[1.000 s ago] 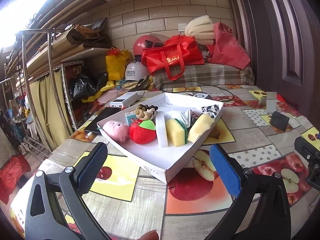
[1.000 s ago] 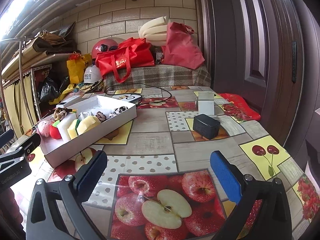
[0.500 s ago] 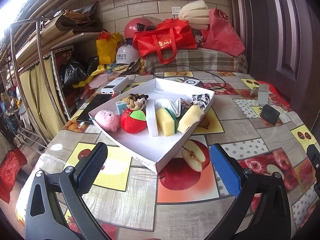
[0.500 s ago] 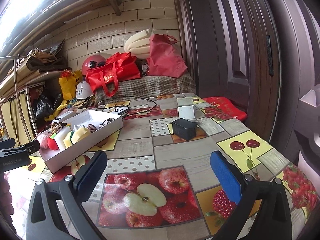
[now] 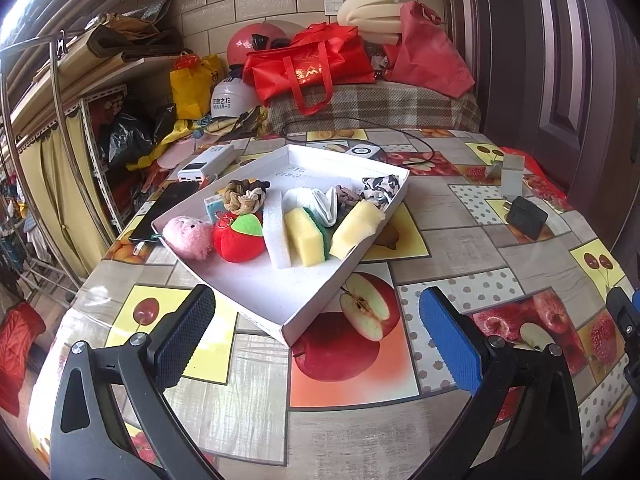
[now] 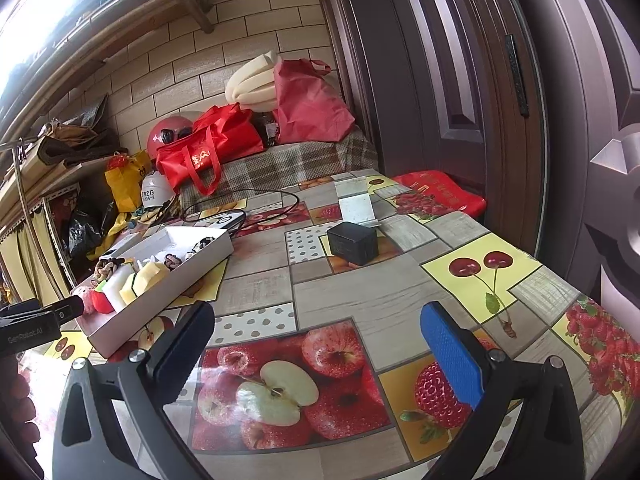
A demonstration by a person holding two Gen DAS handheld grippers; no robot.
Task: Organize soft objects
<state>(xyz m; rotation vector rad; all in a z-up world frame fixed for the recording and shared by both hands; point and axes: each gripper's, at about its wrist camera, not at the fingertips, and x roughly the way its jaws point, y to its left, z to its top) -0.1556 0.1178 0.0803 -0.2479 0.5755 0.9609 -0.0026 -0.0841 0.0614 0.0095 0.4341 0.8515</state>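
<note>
The left claw [image 5: 316,336] hangs above the table [image 5: 256,420] with its ribbed pads spread wide and nothing between them; the right claw [image 6: 316,344] is likewise spread and empty over the glossy fruit-print oilcloth. Just beyond the left claw sits a shallow white cardboard tray [image 5: 316,308], its near corner pointing at the camera. The soft things lie in a row across its middle: a fuzzy pink plush toy [image 5: 188,236] at the left, touching a red plush apple with a green felt leaf [image 5: 238,238], then an upright white foam slab [image 5: 276,234], a yellow sponge with a green scouring back [image 5: 306,236] and a pale yellow foam block [image 5: 356,228] leaning on the right wall. Behind them rest a knotted beige rope ball [image 5: 242,196], a folded white cloth [image 5: 320,202] and a black-and-white patterned fabric piece [image 5: 380,188]. To the right, well apart from the tray, stands a matte black boxy charger [image 6: 352,242], with a small white block [image 6: 356,208] just behind it
</note>
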